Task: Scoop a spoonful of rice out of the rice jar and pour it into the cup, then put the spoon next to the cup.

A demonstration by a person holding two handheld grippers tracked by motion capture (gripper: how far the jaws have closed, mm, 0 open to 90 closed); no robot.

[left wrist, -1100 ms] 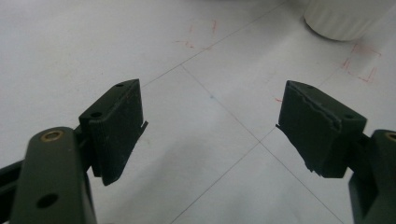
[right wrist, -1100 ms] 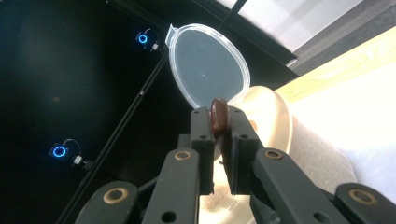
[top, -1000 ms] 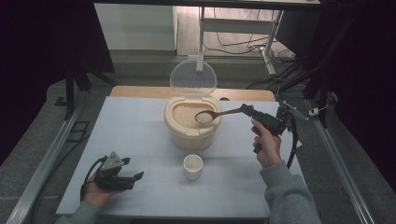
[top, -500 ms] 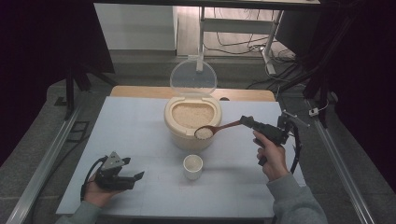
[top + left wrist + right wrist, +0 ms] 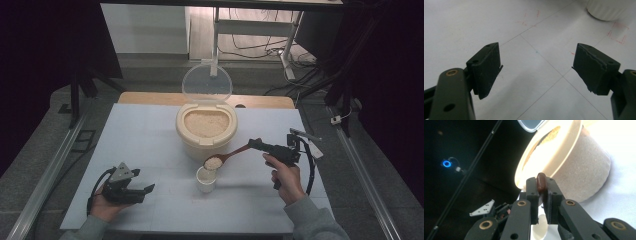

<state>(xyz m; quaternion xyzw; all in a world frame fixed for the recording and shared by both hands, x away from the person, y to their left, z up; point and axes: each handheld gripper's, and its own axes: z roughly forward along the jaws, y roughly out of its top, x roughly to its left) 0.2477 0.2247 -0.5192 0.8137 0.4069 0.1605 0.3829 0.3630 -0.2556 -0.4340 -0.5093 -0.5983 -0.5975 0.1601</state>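
A cream rice container (image 5: pixel 206 131) stands mid-table, full of grain, its clear lid (image 5: pixel 206 85) raised. In front of it sits a small white cup (image 5: pixel 206 180). My right gripper (image 5: pixel 255 145) is shut on the handle of a brown wooden spoon (image 5: pixel 235 152), whose bowl holds a heap of rice just above the cup's rim. In the right gripper view the spoon's handle end (image 5: pixel 540 182) sticks up between the closed jaws, with the container (image 5: pixel 579 170) behind. My left gripper (image 5: pixel 147 190) rests open on the table at the near left, with nothing between its pads (image 5: pixel 486 67).
The white table (image 5: pixel 140 135) has thin pencil lines and red marks. The cup's ribbed base (image 5: pixel 605 10) shows at the top right of the left gripper view. Metal rails run along both table sides, and a wooden board lies behind the container.
The right gripper has brought the loaded spoon from over the rice container toward the near side and down, to just above the cup. The left gripper has stayed put.
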